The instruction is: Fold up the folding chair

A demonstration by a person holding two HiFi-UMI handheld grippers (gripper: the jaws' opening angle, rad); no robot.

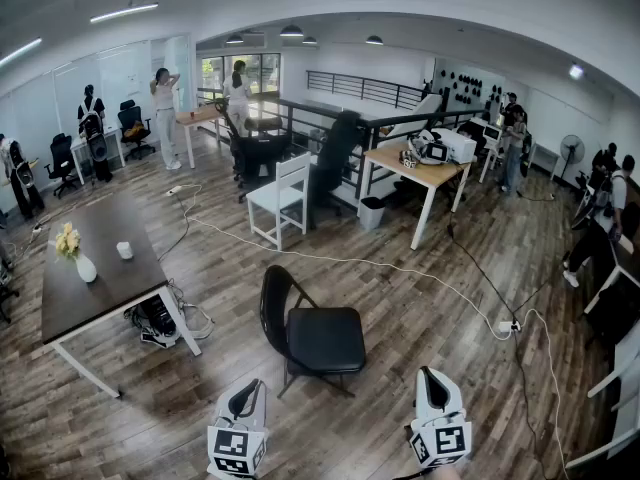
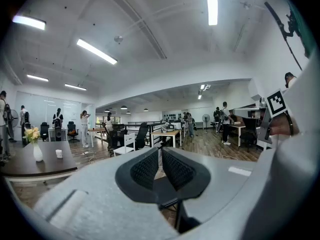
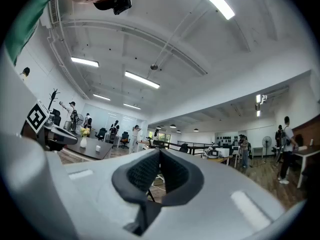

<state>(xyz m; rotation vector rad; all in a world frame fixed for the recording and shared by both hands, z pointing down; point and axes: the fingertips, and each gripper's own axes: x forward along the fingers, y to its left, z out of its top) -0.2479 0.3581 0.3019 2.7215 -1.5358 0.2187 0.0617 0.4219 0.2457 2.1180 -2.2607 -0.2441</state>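
Note:
A black folding chair point(image 1: 310, 333) stands unfolded on the wooden floor just ahead of me, its backrest point(image 1: 274, 303) at the left and its seat toward the right. My left gripper point(image 1: 243, 400) hovers at the lower left of the chair, shut and holding nothing. My right gripper point(image 1: 431, 386) hangs to the lower right of the chair, also shut and empty. Neither touches the chair. Beyond the shut jaws of the left gripper point(image 2: 160, 164) the chair's dark seat point(image 2: 164, 186) shows. The right gripper point(image 3: 159, 168) points level across the room.
A dark table point(image 1: 100, 268) with a vase and a cup stands to the left. A white chair point(image 1: 282, 200) and a wooden desk point(image 1: 420, 173) stand further ahead. A white cable point(image 1: 380, 264) runs across the floor. Several people stand around the room's edges.

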